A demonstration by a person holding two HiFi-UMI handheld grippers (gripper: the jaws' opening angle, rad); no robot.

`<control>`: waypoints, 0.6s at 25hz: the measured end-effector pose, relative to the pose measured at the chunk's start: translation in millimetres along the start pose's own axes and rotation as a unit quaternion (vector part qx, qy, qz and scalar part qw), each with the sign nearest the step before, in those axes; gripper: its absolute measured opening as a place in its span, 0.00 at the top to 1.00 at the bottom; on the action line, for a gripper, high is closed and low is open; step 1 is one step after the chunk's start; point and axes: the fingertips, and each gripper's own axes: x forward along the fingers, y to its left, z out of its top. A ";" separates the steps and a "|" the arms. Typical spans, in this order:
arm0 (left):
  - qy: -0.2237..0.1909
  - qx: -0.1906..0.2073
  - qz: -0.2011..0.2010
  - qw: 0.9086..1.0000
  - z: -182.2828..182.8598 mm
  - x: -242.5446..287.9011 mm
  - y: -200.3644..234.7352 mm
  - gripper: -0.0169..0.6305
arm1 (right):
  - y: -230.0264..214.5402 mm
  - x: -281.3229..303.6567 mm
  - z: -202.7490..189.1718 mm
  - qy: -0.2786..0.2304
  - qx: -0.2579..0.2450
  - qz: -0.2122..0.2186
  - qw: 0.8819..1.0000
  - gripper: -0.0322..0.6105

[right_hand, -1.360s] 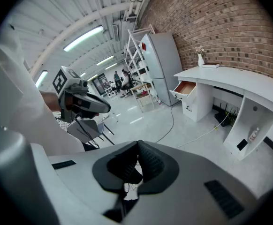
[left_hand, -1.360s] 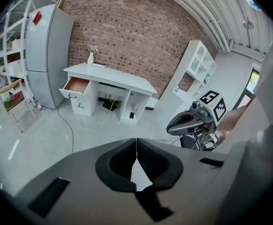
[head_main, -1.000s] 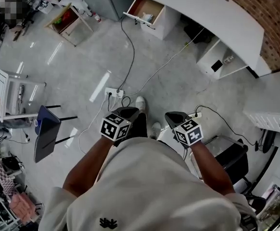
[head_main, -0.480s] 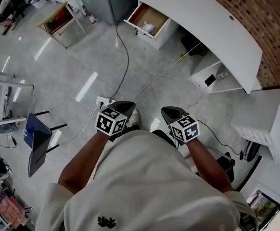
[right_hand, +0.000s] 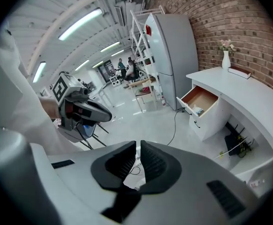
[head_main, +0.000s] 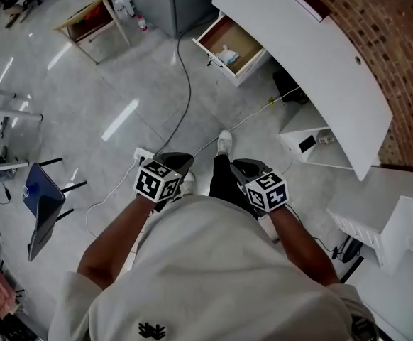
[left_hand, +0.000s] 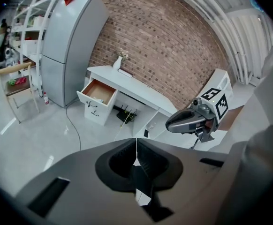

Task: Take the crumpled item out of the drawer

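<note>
While the person stands on the grey floor (head_main: pixel 86 91) well apart from the white desk, both grippers hang side by side in front of the torso, pointed forward and down. Left gripper (head_main: pixel 172 165): jaws together, only a hairline seam between the pads, nothing held. Right gripper (head_main: pixel 248 170): jaws have just been opening; a narrow gap stands between the pads, with nothing in it, only floor beyond. The drawer (head_main: pixel 240 40) stands pulled out at the end of the desk nearer the grey fridge (left_hand: pixel 68 46), its wooden bottom showing. The crumpled item (head_main: pixel 226 54), pale, lies inside the drawer near the front panel, far from both grippers. 1 black cable (head_main: pixel 184 98) runs over the floor from beside the drawer to a power strip (head_main: pixel 144 155) near the left gripper. 1 white vase (right_hand: pixel 226 59) stands on the tabletop (head_main: pixel 313 55) against the brick wall (head_main: pixel 398 48). 1 blue chair (head_main: pixel 40 204) sits off to the person's left.
</note>
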 end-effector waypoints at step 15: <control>-0.055 -0.072 0.093 0.992 217.6 110.1 99.9 0.94 | -231.8 75.2 164.9 0.046 -0.098 0.077 0.991 0.87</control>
